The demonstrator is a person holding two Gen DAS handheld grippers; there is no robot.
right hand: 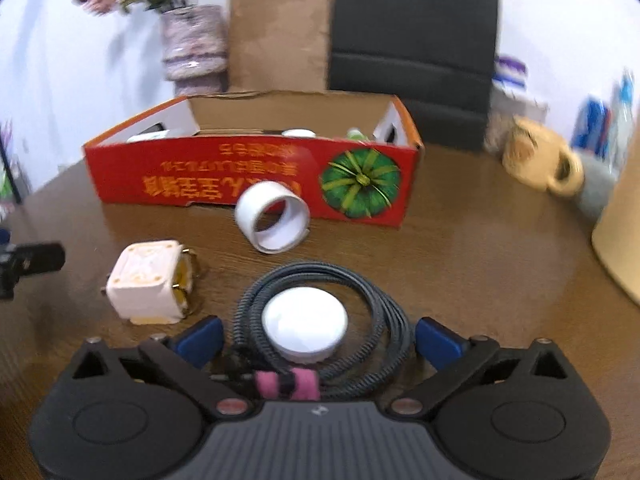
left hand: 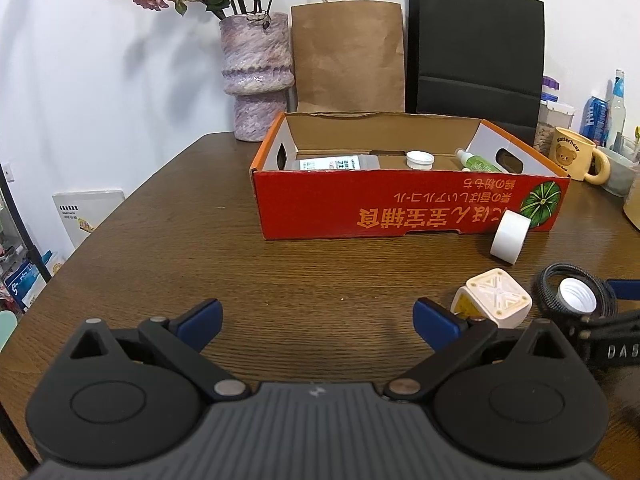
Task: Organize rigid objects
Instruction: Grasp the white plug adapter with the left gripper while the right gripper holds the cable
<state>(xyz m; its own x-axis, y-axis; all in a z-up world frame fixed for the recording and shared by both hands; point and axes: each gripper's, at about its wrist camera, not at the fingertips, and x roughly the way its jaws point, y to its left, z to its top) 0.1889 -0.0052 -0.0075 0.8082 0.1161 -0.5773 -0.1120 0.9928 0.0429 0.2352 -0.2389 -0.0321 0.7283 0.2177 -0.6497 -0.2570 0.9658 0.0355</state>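
Observation:
A red cardboard box (left hand: 400, 208) stands open on the wooden table and holds a white cap (left hand: 420, 159), a green bottle (left hand: 478, 162) and a grey pack (left hand: 336, 163). A white tape roll (left hand: 509, 236) leans on its front. A cream cube (left hand: 496, 300) and a coiled dark cable (left hand: 576, 292) with a white cap inside lie in front. My left gripper (left hand: 316, 320) is open and empty, left of the cube. My right gripper (right hand: 318, 340) is open, its fingers either side of the cable (right hand: 320, 280) and white cap (right hand: 305, 326). The box (right hand: 248, 176), roll (right hand: 274, 216) and cube (right hand: 146, 282) lie beyond.
A purple vase (left hand: 256, 76) with dried flowers, a brown paper bag (left hand: 348, 56) and a black bag (left hand: 476, 44) stand behind the box. A cream bear mug (left hand: 572, 154), cans and bottles (left hand: 604, 112) are at the right. The table's left edge (left hand: 120, 208) curves away.

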